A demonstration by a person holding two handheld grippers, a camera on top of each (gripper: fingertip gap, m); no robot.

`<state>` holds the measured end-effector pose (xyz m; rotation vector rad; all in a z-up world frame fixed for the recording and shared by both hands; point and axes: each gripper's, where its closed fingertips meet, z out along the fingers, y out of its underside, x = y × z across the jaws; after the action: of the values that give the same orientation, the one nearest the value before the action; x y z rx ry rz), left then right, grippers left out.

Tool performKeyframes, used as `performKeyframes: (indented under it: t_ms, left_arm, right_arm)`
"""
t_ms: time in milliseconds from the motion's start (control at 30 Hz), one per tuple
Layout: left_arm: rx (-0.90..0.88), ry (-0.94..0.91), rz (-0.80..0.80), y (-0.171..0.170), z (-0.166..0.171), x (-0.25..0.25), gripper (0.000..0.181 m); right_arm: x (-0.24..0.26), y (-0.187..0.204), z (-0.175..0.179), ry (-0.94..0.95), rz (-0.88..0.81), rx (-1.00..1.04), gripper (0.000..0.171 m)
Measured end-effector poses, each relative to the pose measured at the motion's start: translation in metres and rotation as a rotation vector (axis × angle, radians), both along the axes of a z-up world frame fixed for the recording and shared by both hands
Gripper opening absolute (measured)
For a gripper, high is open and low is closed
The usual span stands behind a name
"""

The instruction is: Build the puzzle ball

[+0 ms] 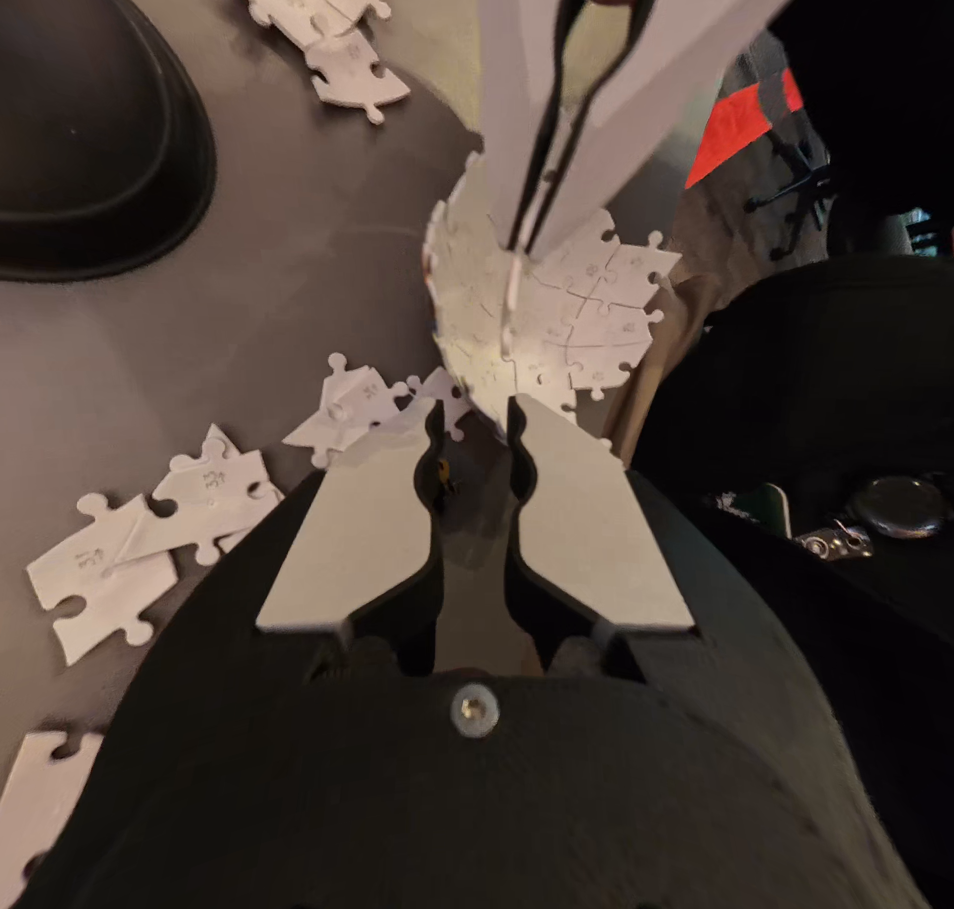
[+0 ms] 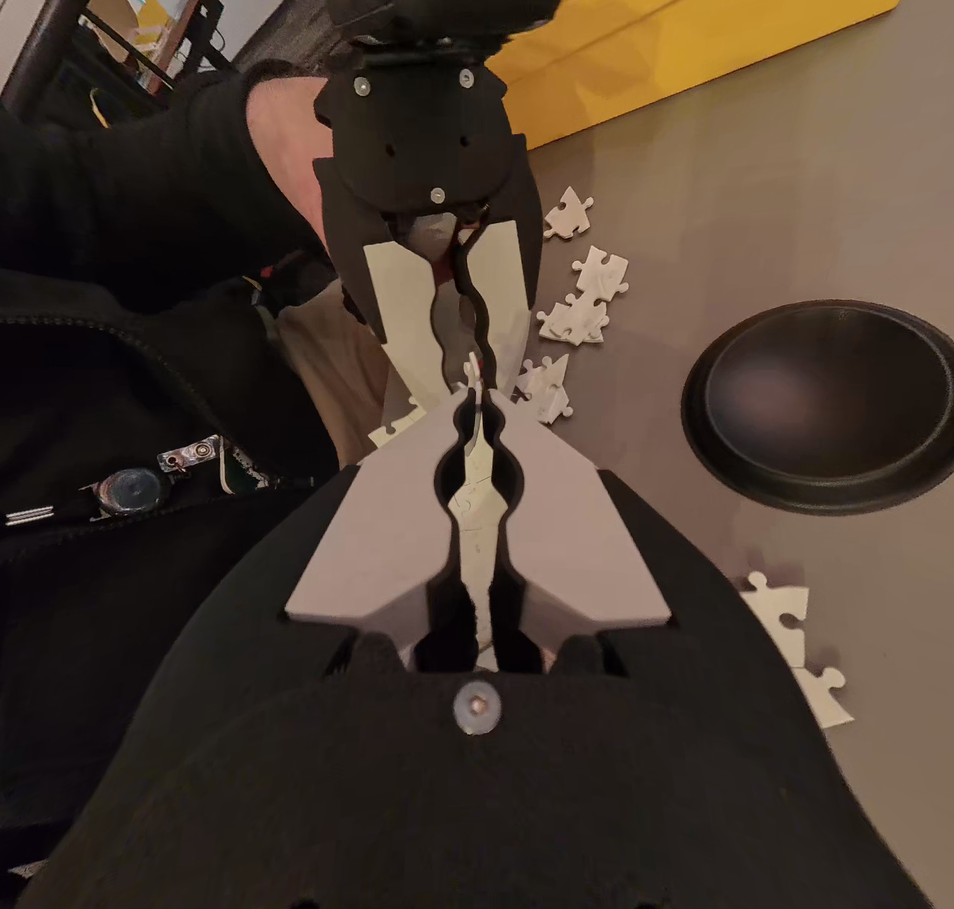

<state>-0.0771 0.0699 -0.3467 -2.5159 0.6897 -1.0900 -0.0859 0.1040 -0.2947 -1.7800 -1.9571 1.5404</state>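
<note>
A partly built white puzzle ball (image 1: 593, 306), a curved shell of joined pieces, hangs in the air beyond the table edge with its hollow side facing the left wrist view. My left gripper (image 1: 477, 409) straddles its lower rim with the jaws slightly apart and appears to grip it. My right gripper (image 1: 519, 252) comes in from above, shut on a single white piece (image 1: 510, 296) held edge-on against the shell's inside. In the right wrist view, my right gripper (image 2: 479, 396) pinches that piece (image 2: 477, 432), tip to tip with the left gripper (image 2: 472, 376). Part of the shell (image 2: 395, 427) pokes out on the left.
Loose white pieces (image 1: 356, 404) (image 1: 211, 487) (image 1: 320, 1) lie scattered on the grey table (image 1: 258, 265), and also show in the right wrist view (image 2: 573, 321) (image 2: 779, 616). A black bowl (image 2: 826, 404) (image 1: 77, 136) stands on it. A yellow box (image 2: 671, 22) lies behind. A person in dark clothing (image 2: 129, 316) sits close. Left tips to right tips: about 6 cm.
</note>
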Motion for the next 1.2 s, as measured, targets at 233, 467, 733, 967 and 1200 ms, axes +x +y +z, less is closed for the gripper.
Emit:
performKeyframes:
  t_ms: [233, 467, 733, 967, 1200]
  left_arm:
    - [0.049, -0.042, 0.031, 0.011, 0.003, 0.001, 0.022]
    - [0.324, -0.086, 0.074, 0.033, 0.049, -0.007, 0.012]
    - [0.333, -0.143, 0.012, 0.036, 0.067, 0.002, 0.000]
    - [0.257, 0.001, -0.122, 0.035, 0.060, 0.001, 0.000]
    - [0.219, 0.000, -0.134, 0.039, 0.055, 0.003, 0.000]
  right_arm:
    - [-0.002, 0.000, -0.003, -0.019, -0.005, 0.033, 0.001]
    - [-0.007, 0.008, 0.025, 0.084, -0.065, -0.012, 0.001]
    - [0.002, 0.015, 0.036, 0.085, -0.055, -0.007, 0.001]
    - [0.013, 0.016, 0.020, -0.048, 0.018, 0.205, 0.002]
    - [0.013, 0.019, 0.025, -0.022, -0.008, 0.186, 0.000]
